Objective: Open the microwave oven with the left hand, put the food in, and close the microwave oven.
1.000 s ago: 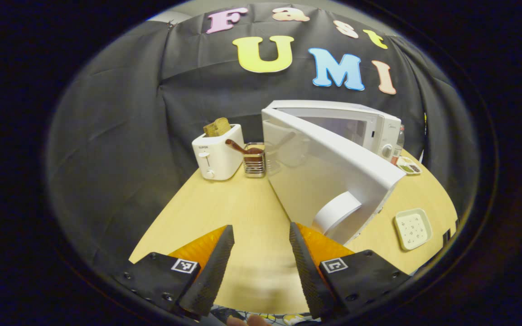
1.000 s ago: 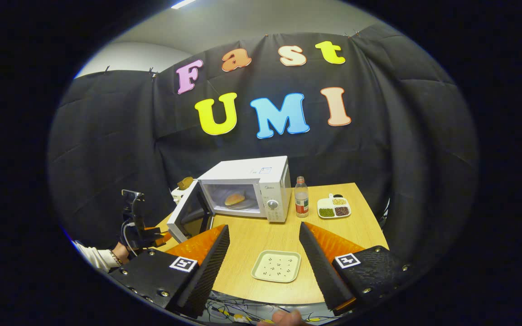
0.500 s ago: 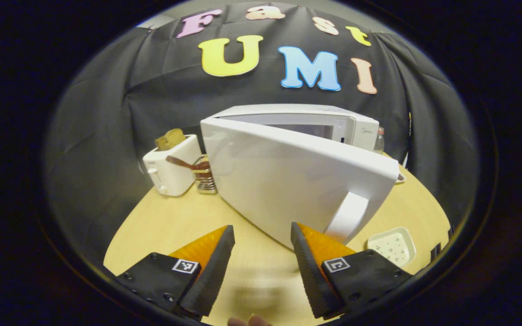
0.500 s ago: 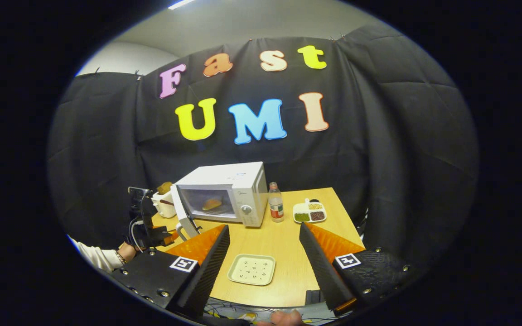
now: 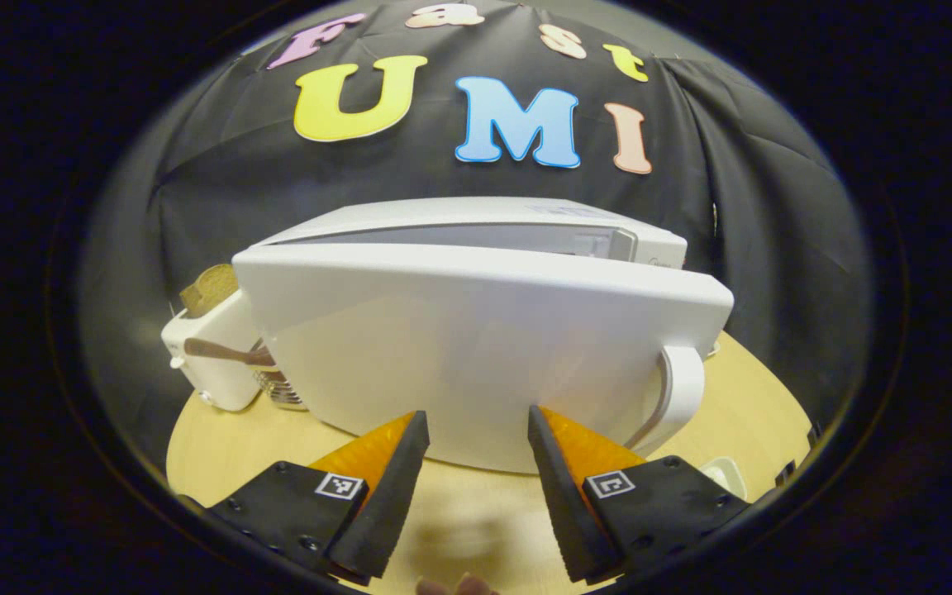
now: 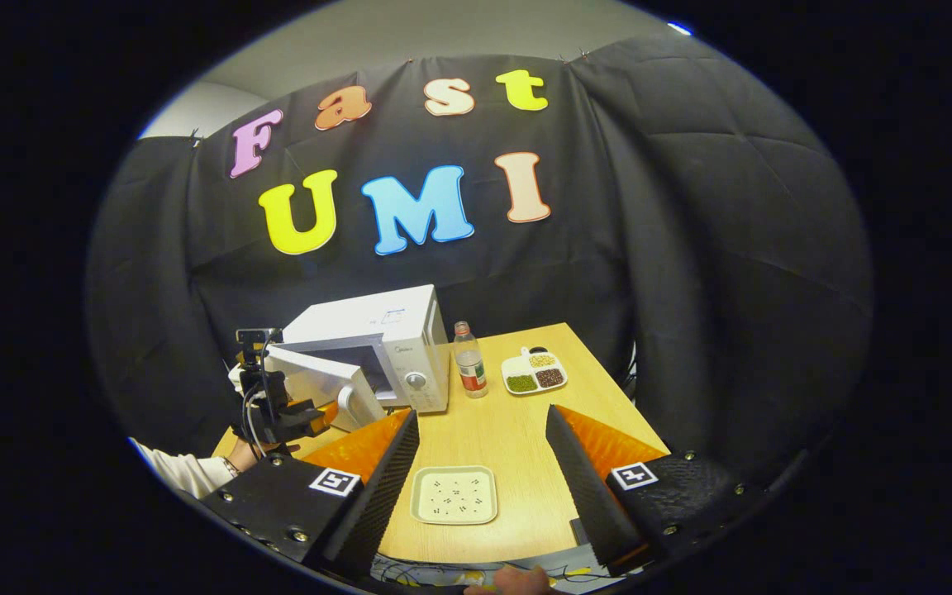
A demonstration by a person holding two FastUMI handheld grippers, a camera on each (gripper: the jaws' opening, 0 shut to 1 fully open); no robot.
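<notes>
In the left gripper view, your left gripper (image 5: pixel 472 475) has its jaws spread and empty, just short of the microwave door (image 5: pixel 476 347), which has swung from wide open to nearly shut, broadside ahead, handle (image 5: pixel 678 388) upright to the right.

In the right gripper view, your right gripper (image 6: pixel 480 487), jaws apart and holding nothing, hangs over the desk (image 6: pixel 517 430); beyond its left jaw the microwave (image 6: pixel 377 330) needs a final push.

Black cloth wall (image 6: pixel 691 248) hung behind and around a pale wooden table (image 6: pixel 525 446); plain grey ceiling (image 6: pixel 410 33) above, lit at one corner.
</notes>
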